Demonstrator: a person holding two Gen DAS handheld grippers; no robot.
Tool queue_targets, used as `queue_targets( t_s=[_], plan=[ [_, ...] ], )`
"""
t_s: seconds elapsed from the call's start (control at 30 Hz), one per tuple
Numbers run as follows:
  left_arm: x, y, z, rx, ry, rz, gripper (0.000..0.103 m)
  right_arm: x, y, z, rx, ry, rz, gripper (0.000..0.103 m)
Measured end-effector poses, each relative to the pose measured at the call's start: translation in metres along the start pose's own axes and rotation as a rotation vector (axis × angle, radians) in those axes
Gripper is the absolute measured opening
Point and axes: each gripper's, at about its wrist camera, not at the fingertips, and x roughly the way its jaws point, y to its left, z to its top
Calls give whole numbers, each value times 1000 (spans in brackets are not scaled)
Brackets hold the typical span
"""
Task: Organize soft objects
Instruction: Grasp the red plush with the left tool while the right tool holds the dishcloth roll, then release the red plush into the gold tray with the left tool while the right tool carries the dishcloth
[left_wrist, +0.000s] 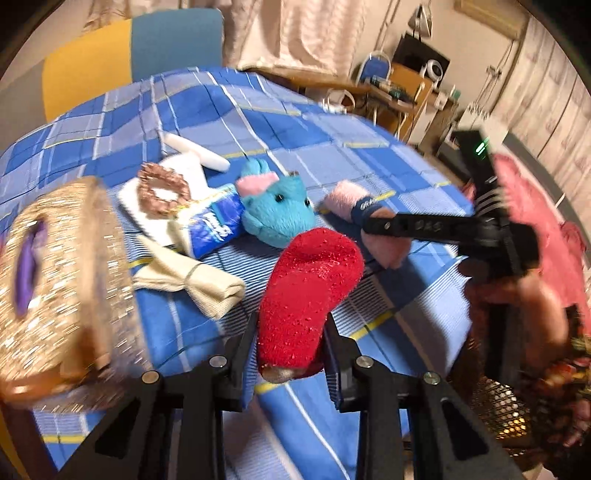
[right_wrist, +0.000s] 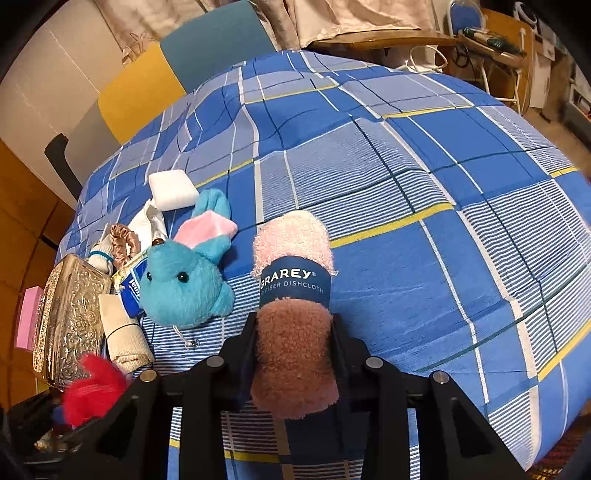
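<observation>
1. Underneath everything spreads the blue plaid bedsheet with white and yellow lines (right_wrist: 424, 206), covering the bed.
2. Left of centre on it stands the ornate gold embossed box (right_wrist: 68, 325), beside a turquoise plush toy with pink ears (right_wrist: 188, 284).
3. The fuzzy red sock (left_wrist: 306, 291) sits lengthwise between the fingers of the left gripper (left_wrist: 290, 332), its cuff end nearest the camera; both pads press its sides, so it is clamped.
4. The rolled pink microfibre dishcloth with a navy paper band (right_wrist: 293, 295) lies along the right gripper (right_wrist: 293, 328), squeezed at its near end by the closed fingers, its far end pointing out over the sheet.
</observation>
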Motion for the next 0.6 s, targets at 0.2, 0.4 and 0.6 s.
queue_targets(
  t_s=[0.2,0.4,0.6],
  plan=[
    [-61,37,-13,-95,-99,-18,30,-1,-2,-2,5,-9,-4,35],
    [-122,92,-28,-181,-198,54,30,-13,1,-5,5,-61,14,34],
    [-158,170,-51,-308,-222,191,30,-39,17,-13,-5,-148,20,34]
  ],
)
